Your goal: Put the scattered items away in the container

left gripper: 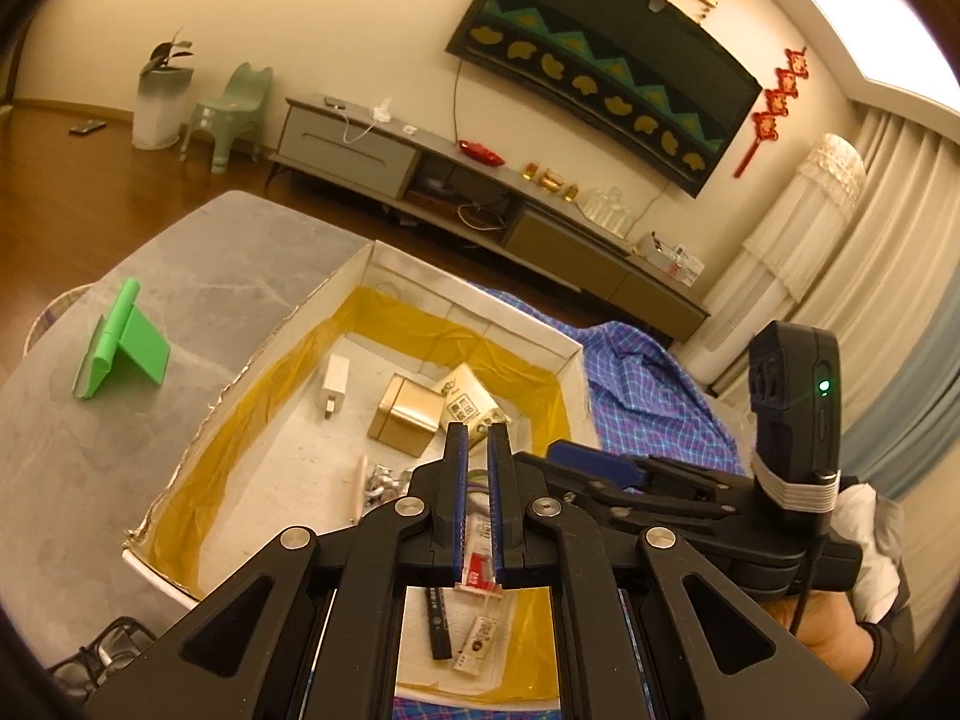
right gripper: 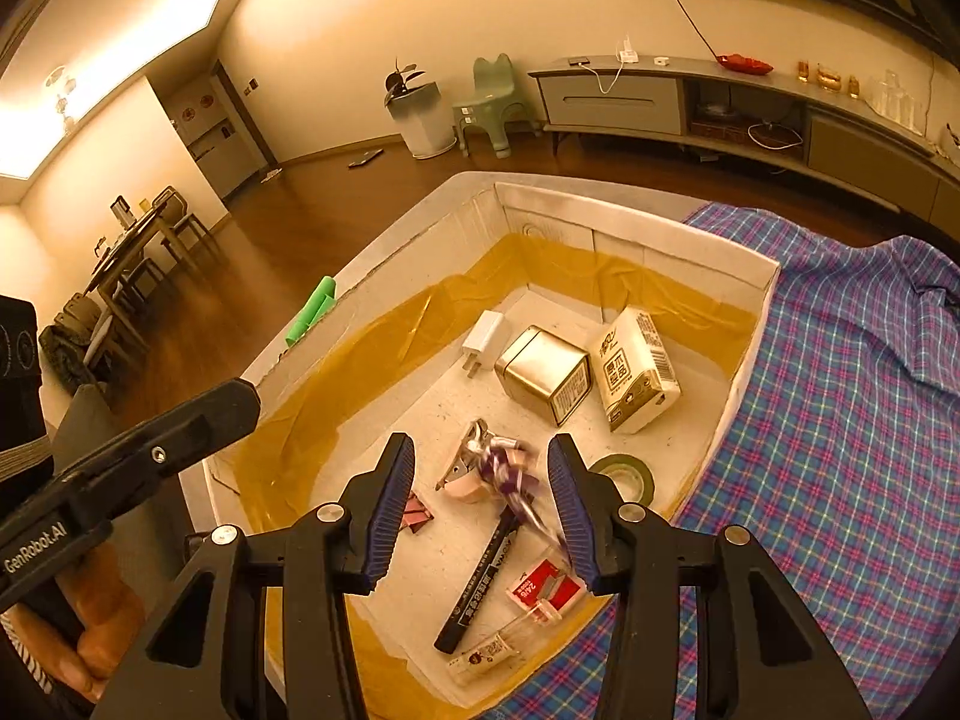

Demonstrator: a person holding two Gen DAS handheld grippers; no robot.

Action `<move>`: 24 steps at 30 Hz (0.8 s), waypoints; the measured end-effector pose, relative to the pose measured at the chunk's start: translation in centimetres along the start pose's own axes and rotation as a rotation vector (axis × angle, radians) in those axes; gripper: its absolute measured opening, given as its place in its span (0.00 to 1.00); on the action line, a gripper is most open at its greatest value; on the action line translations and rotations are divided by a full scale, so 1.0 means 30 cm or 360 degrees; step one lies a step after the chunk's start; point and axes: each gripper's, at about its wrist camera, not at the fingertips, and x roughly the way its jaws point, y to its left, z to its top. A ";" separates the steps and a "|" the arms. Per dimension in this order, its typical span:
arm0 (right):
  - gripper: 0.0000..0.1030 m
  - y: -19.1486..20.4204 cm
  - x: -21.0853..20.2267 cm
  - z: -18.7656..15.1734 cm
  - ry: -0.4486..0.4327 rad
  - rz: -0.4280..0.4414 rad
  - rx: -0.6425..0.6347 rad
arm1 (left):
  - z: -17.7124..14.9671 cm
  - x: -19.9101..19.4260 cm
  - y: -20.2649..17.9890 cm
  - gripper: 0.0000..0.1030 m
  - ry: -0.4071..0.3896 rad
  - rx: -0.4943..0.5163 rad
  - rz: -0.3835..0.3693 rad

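A white cardboard box [right gripper: 630,228] lined with yellow tape holds a white charger [right gripper: 487,336], a gold tin [right gripper: 543,372], a tissue pack [right gripper: 639,372], a green tape roll [right gripper: 624,474], a black marker [right gripper: 480,582], a red staple box [right gripper: 543,588] and other small items. My right gripper [right gripper: 480,441] hangs open over the box. A blurred purple and white item [right gripper: 510,474] lies between its fingers, and the pads do not touch it. My left gripper [left gripper: 478,429] is shut on nothing above the same box [left gripper: 468,312]. A green phone stand [left gripper: 120,342] stands outside the box on the grey table [left gripper: 210,276].
A blue plaid cloth [right gripper: 840,390] covers the table to the right of the box. Black glasses [left gripper: 102,660] lie at the table's near left corner. The right gripper's body [left gripper: 660,480] reaches in beside the left one. Behind are wood floor and a TV cabinet [left gripper: 360,144].
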 end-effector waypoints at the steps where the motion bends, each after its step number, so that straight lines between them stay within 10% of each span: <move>1: 0.47 0.002 0.001 -0.003 0.0003 0.0004 -0.0001 | -0.001 0.000 -0.001 0.05 0.0000 0.0002 -0.0002; 24: 0.49 0.000 -0.055 -0.090 0.0030 -0.0012 0.0004 | -0.020 -0.007 -0.040 0.05 -0.0012 0.0114 0.0091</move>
